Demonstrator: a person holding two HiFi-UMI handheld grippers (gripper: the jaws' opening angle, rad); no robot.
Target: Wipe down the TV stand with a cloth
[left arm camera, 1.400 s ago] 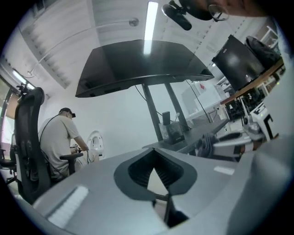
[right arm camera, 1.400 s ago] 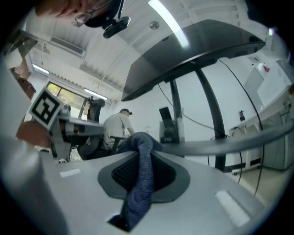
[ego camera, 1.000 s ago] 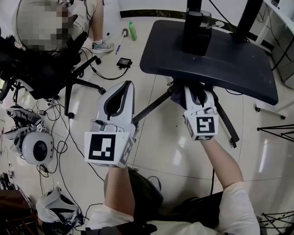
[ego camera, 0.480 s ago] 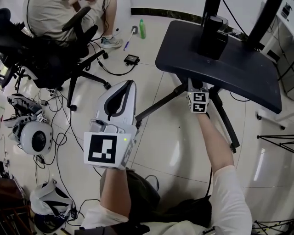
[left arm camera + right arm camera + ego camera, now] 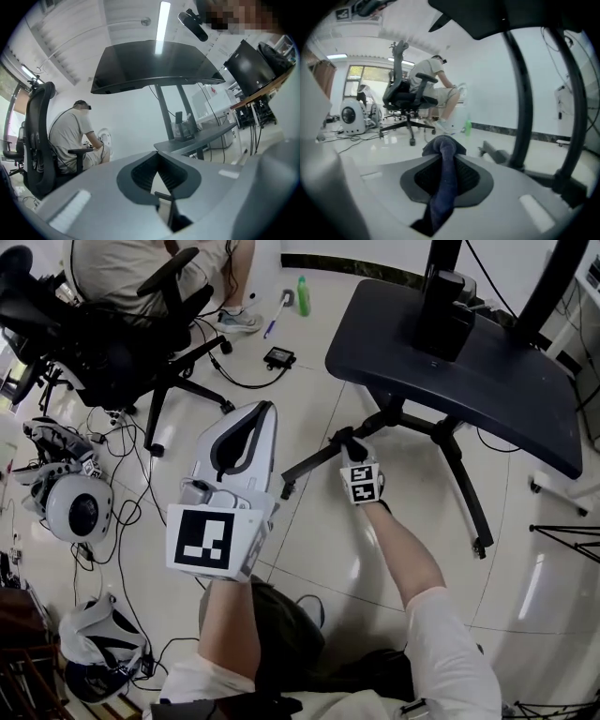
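Right gripper (image 5: 349, 442): jaws clenched on the dark blue cloth (image 5: 443, 183), held low at the front-left leg (image 5: 314, 463) of the TV stand (image 5: 469, 381), below its dark shelf. Whether the cloth touches the leg cannot be told. Left gripper (image 5: 265, 409): jaws closed, nothing between them, well left of the stand. Glossy pale tile floor (image 5: 356, 549) under the stand. Left of the stand: green bottle (image 5: 304, 296), office chair (image 5: 103, 343) with seated person (image 5: 122, 268), loose cables (image 5: 122, 493).
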